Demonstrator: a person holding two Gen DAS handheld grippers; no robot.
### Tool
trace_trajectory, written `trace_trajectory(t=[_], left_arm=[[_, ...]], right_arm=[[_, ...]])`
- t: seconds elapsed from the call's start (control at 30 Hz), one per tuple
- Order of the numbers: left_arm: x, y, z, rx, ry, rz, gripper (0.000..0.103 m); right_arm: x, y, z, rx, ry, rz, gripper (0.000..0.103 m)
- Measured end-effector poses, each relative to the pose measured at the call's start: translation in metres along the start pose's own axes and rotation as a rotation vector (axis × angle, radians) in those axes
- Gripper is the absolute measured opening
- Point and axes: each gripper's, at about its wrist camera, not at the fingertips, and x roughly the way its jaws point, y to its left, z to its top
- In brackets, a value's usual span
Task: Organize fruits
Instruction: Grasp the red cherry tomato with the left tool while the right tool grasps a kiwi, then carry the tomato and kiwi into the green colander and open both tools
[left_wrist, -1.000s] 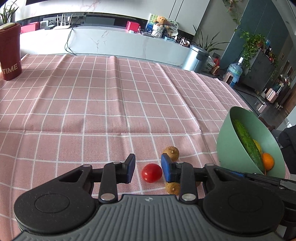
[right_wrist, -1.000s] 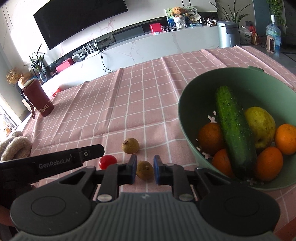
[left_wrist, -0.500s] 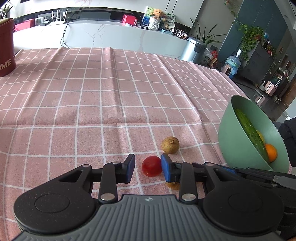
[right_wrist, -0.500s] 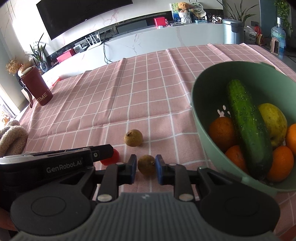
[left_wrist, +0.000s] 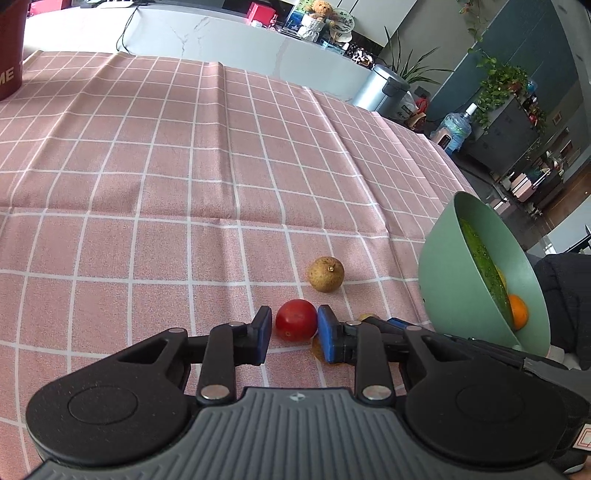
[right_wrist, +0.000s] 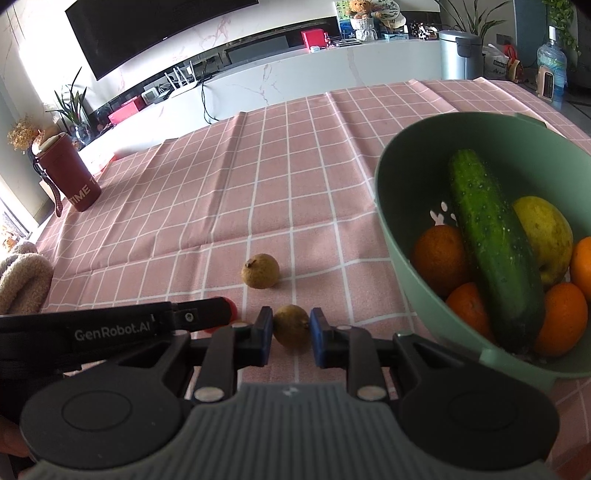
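A red tomato (left_wrist: 295, 319) lies on the pink checked cloth between the blue pads of my left gripper (left_wrist: 293, 334); the right pad touches it and a small gap shows at the left pad. A brown longan (right_wrist: 291, 324) sits between the pads of my right gripper (right_wrist: 291, 338), which are closed onto it. A second longan (left_wrist: 326, 274) (right_wrist: 260, 270) lies free just beyond. A green bowl (right_wrist: 395, 236) (left_wrist: 439, 266) at the right holds a cucumber (right_wrist: 491, 243), oranges and a yellow fruit.
A dark red cup (right_wrist: 72, 177) stands at the far left of the table. A beige knitted cloth (right_wrist: 22, 277) lies at the left edge. The left gripper's arm (right_wrist: 110, 326) crosses low in the right wrist view, hiding most of the tomato.
Both grippers have moved forward and down around their fruits. The left pads have narrowed around the tomato. The right pads stay on the longan.
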Motion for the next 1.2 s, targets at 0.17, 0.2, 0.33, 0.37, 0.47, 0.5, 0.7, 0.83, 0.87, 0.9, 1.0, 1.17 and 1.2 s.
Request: trace_trajectory(t=[0.17,0.2,0.33,0.37,0.47,0.5,0.7,0.83,0.87,0.9,1.0,1.17,1.2], left_arm=[[-0.002,-0.003,-0.002,0.020,-0.010,0.014,0.027],[-0.002,-0.005,-0.002,0.027,-0.015,0.025,0.027],[-0.005,-0.005,-0.001,0.033,-0.027,0.037,0.027],[-0.007,-0.006,-0.002,0.034,-0.034,0.042,0.027],[-0.015,-0.009,-0.002,0.041,-0.062,0.051,0.027],[-0.018,-0.009,-0.002,0.038,-0.073,0.048,0.027],[-0.043,-0.018,-0.003,0.011,-0.116,0.008,0.027],[-0.057,-0.036,0.001,0.010,-0.132,-0.036,0.027],[-0.060,-0.041,0.002,0.012,-0.134,-0.047,0.027],[-0.062,-0.047,0.003,0.017,-0.135,-0.059,0.027],[-0.065,-0.070,0.010,0.043,-0.131,-0.097,0.027],[-0.053,-0.115,0.020,0.109,-0.080,-0.143,0.027],[-0.047,-0.123,0.023,0.125,-0.064,-0.140,0.027]], right_arm=[[0.000,0.001,0.000,0.000,-0.001,0.002,0.017],[0.000,0.001,-0.001,-0.001,-0.001,0.003,0.017],[-0.005,0.002,-0.001,-0.011,-0.017,0.005,0.017],[-0.006,0.002,-0.002,-0.011,-0.023,0.009,0.017],[-0.013,0.002,-0.001,-0.018,-0.045,0.018,0.017],[-0.016,0.003,-0.001,-0.021,-0.052,0.022,0.017],[-0.046,0.007,0.002,-0.048,-0.092,0.059,0.017],[-0.070,-0.001,0.005,-0.067,-0.091,0.062,0.017],[-0.078,-0.006,0.006,-0.066,-0.095,0.061,0.017],[-0.086,-0.012,0.008,-0.061,-0.094,0.063,0.017],[-0.106,-0.032,0.016,-0.043,-0.088,0.080,0.017],[-0.131,-0.073,0.035,-0.043,-0.060,0.063,0.017],[-0.133,-0.083,0.038,-0.048,-0.043,0.061,0.017]])
